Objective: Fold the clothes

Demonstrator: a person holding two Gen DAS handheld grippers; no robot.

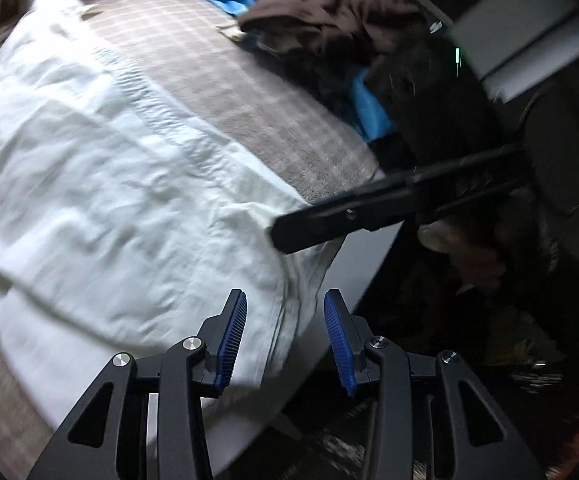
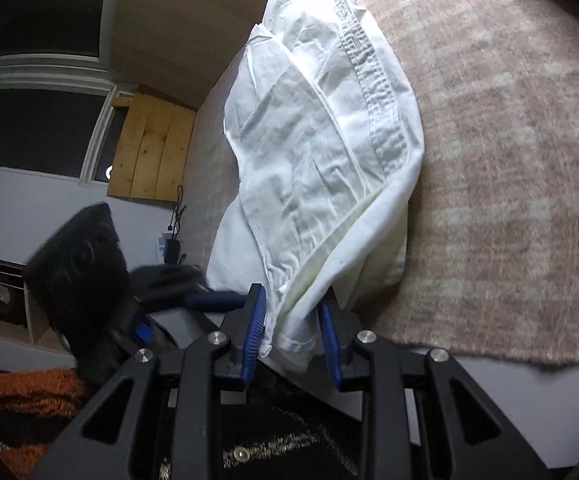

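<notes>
A white garment (image 1: 101,184) lies crumpled on the plaid beige blanket (image 1: 225,80) of a bed, reaching to the bed's near edge. My left gripper (image 1: 285,332) hovers over that edge, open, with nothing pinched between its blue pads. In the right wrist view the same white garment (image 2: 313,140) runs away from me, and its hemmed corner hangs loosely between the pads of my right gripper (image 2: 291,332), which stands open. From the left wrist view the right gripper (image 1: 289,232) is a black bar at the garment's corner, held by a hand (image 1: 473,256). The left gripper shows only as a dark blur.
A heap of brown (image 1: 329,12), blue (image 1: 369,112) and dark clothes sits on the far right of the bed. The mattress edge (image 1: 353,264) drops to a dark floor. Wooden boards (image 2: 153,148), a window and an orange rug (image 2: 29,392) lie to the left.
</notes>
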